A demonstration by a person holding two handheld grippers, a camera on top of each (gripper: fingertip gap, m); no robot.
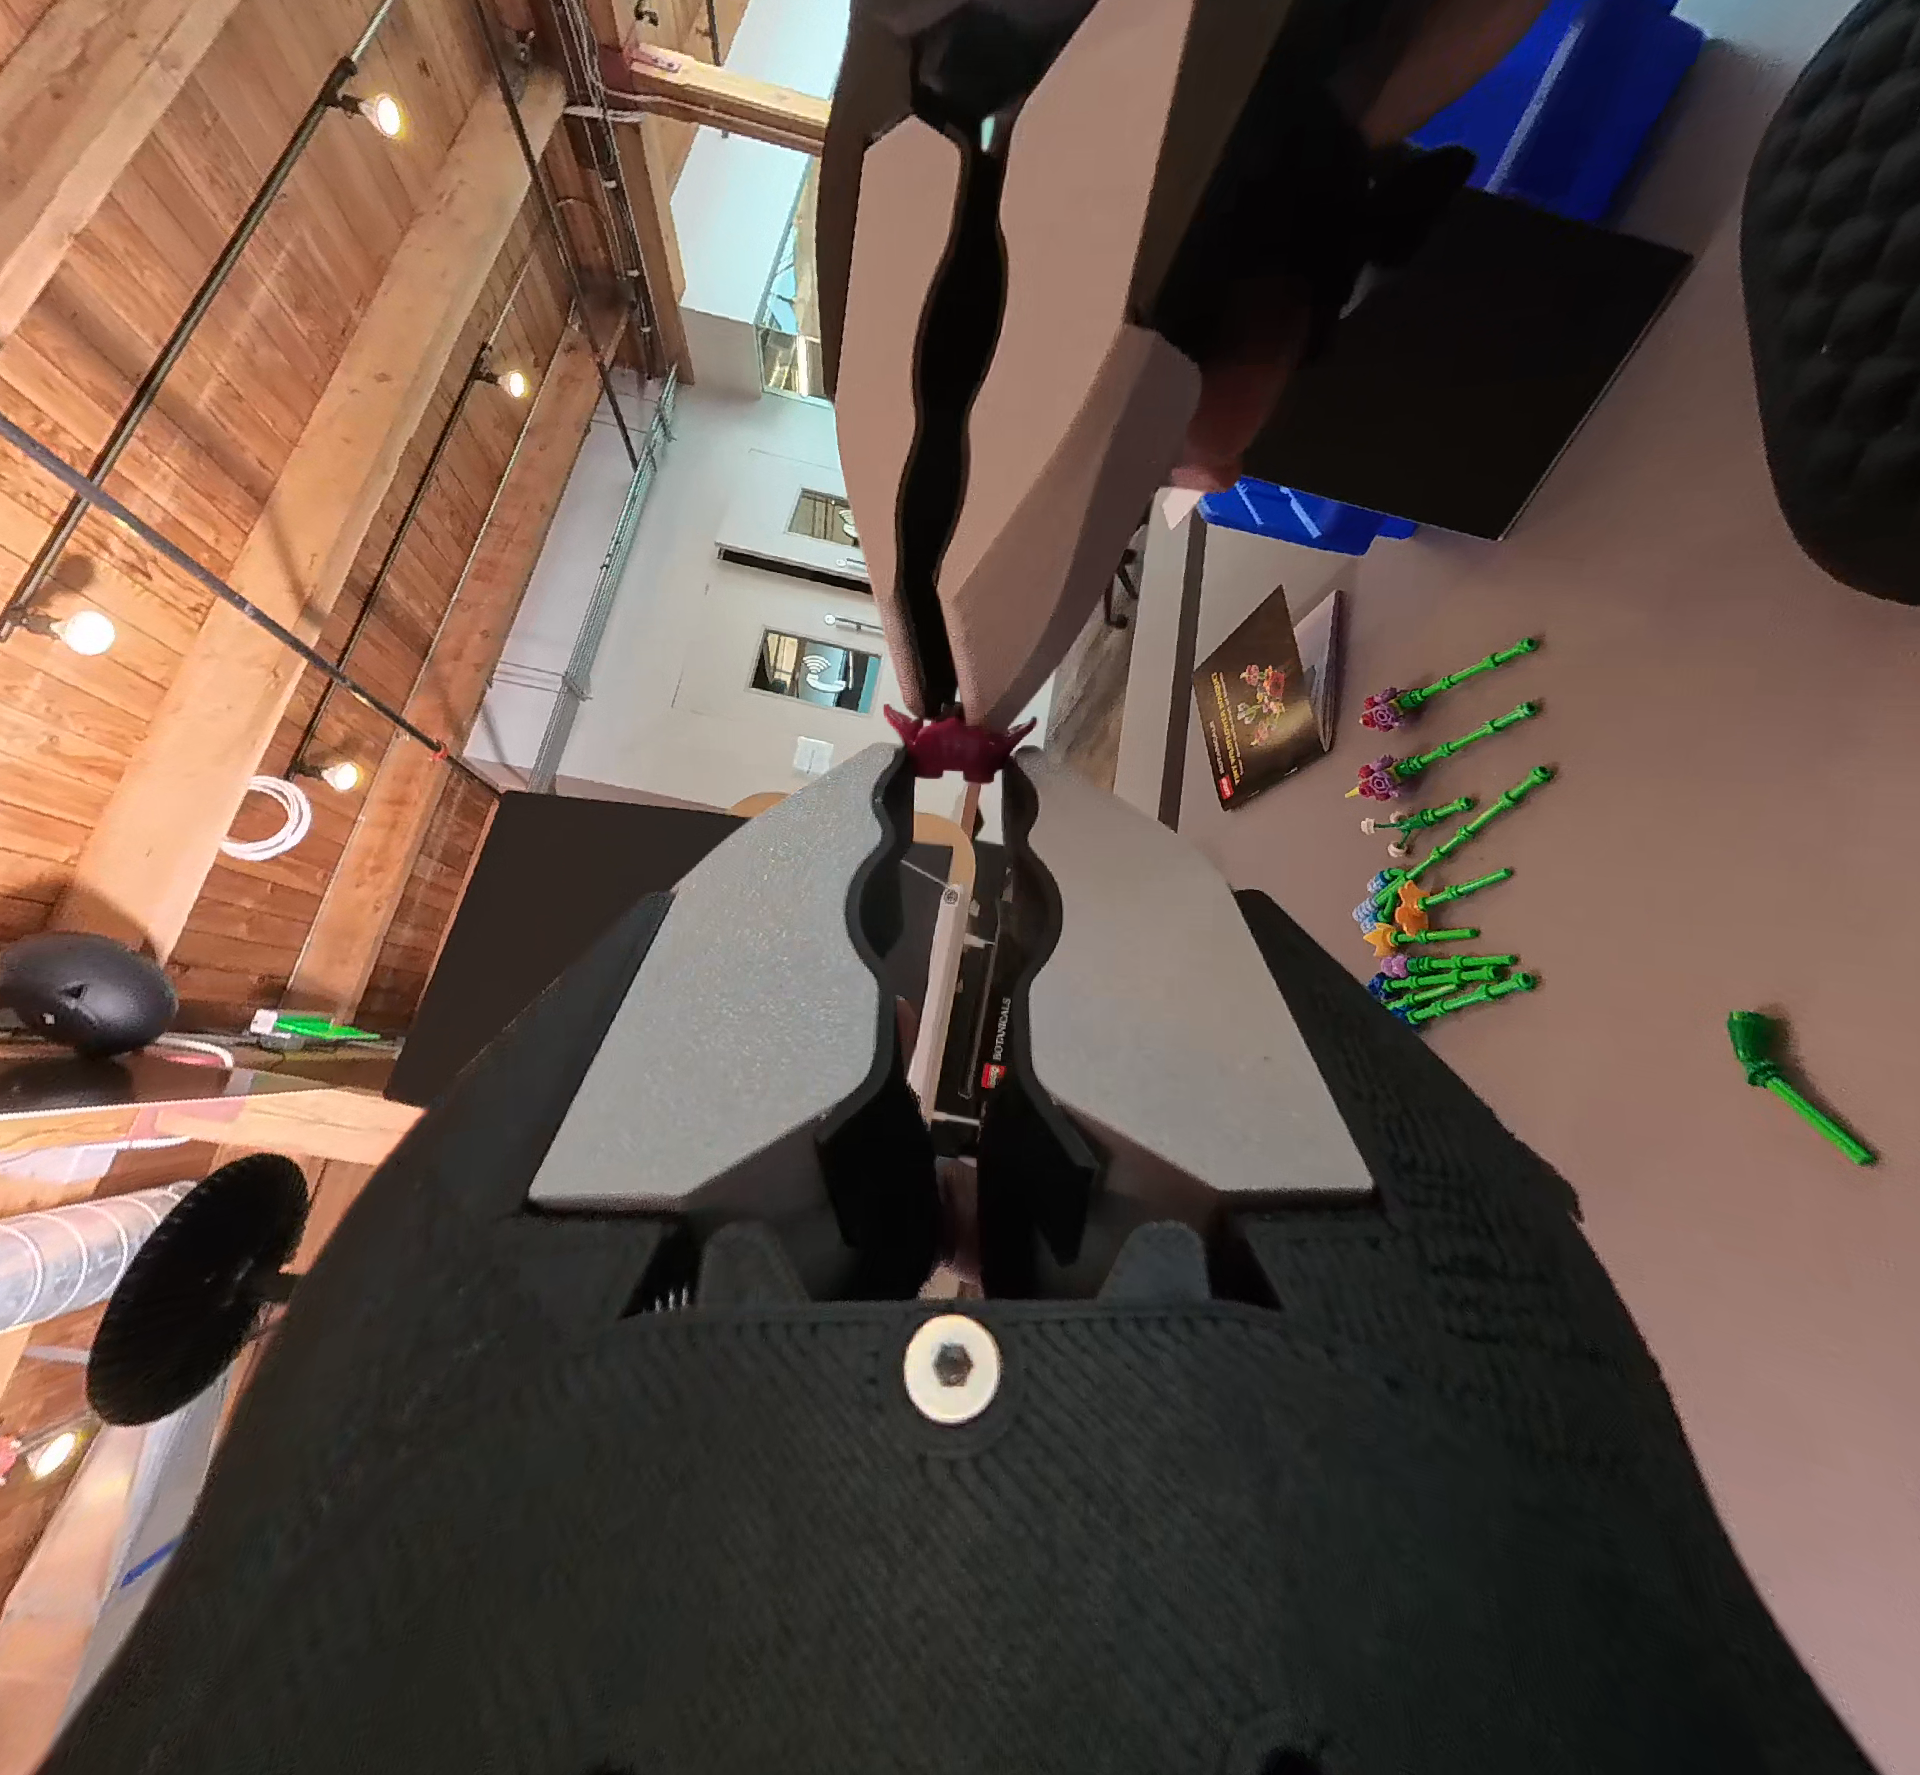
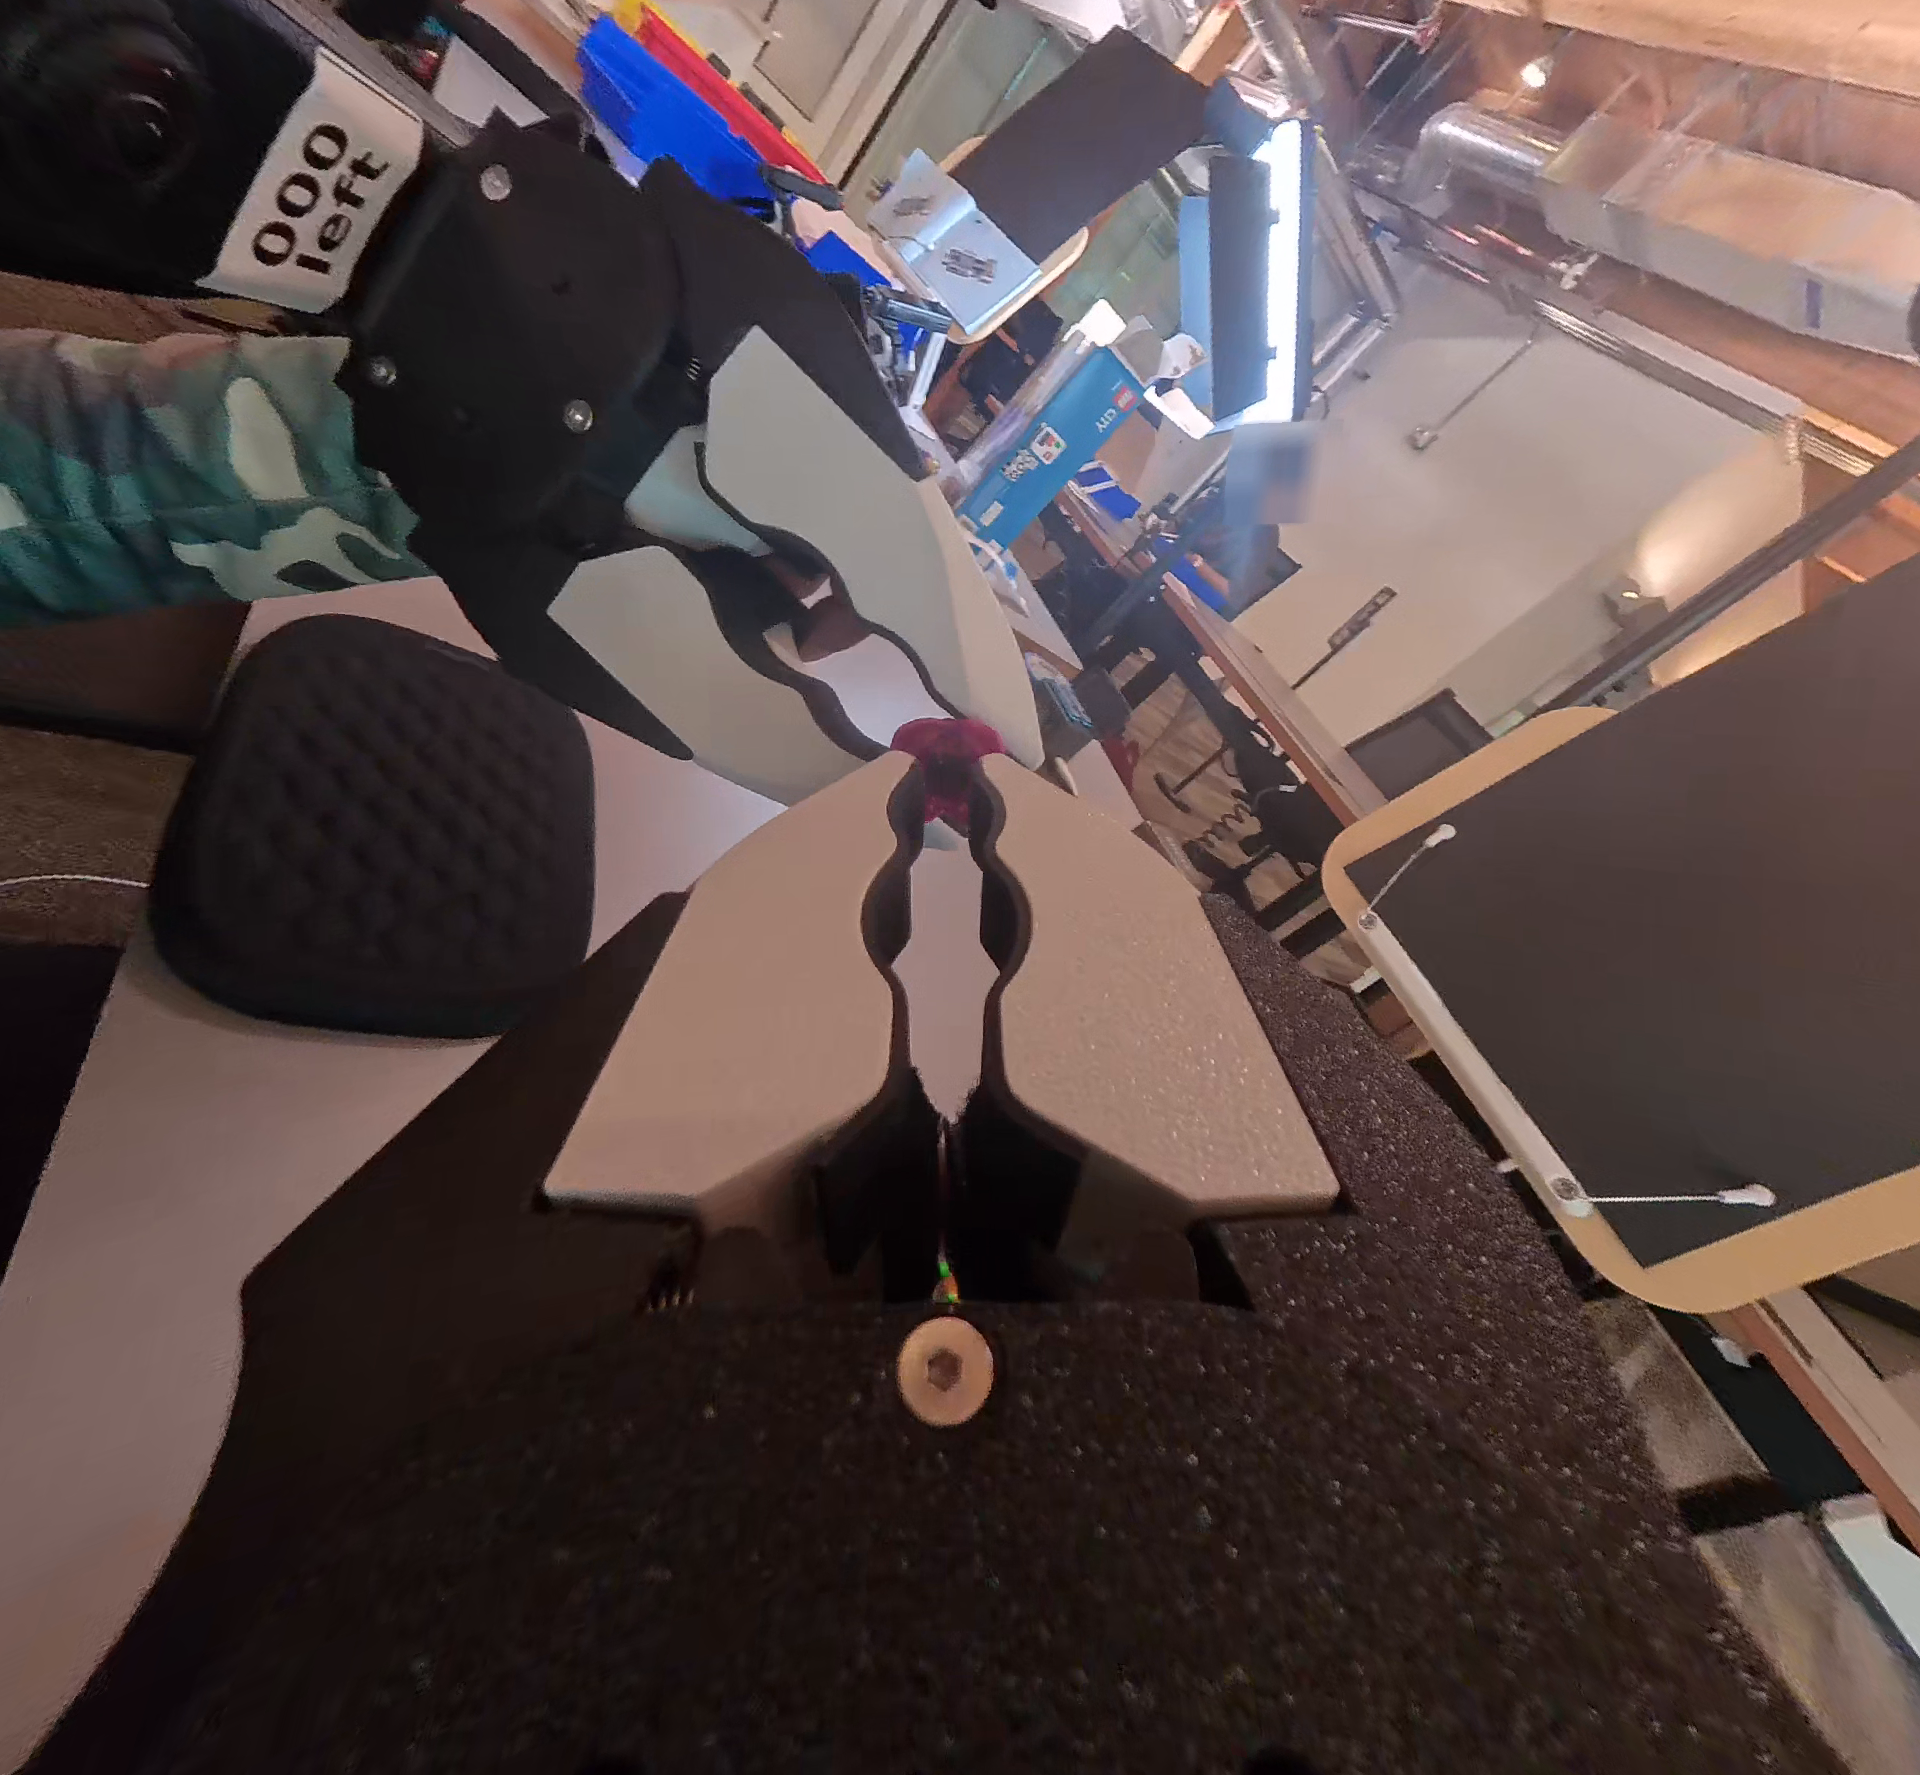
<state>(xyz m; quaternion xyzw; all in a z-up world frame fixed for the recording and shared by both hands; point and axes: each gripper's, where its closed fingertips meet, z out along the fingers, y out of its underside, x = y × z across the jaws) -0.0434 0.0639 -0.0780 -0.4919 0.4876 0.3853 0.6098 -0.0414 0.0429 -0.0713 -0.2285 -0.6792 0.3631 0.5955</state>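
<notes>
Both tools are lifted off the desk (image 1: 1558, 1310) and meet tip to tip around one small dark red toy flower piece (image 1: 951, 743). The left tool (image 1: 951, 769) has its tips drawn narrow on the piece from below. The right tool (image 2: 945, 775) pinches the same red piece (image 2: 943, 757) between its own tips, so the piece sits clamped between the two, up in the air.

On the desk to the side lies a row of green brick-built flower stems (image 1: 1444, 894), some topped with purple, orange and blue blooms, and one green stem (image 1: 1792, 1086) lies apart. A dark instruction booklet (image 1: 1262, 702) rests near them, and a black padded cushion (image 2: 374, 826) sits close by.
</notes>
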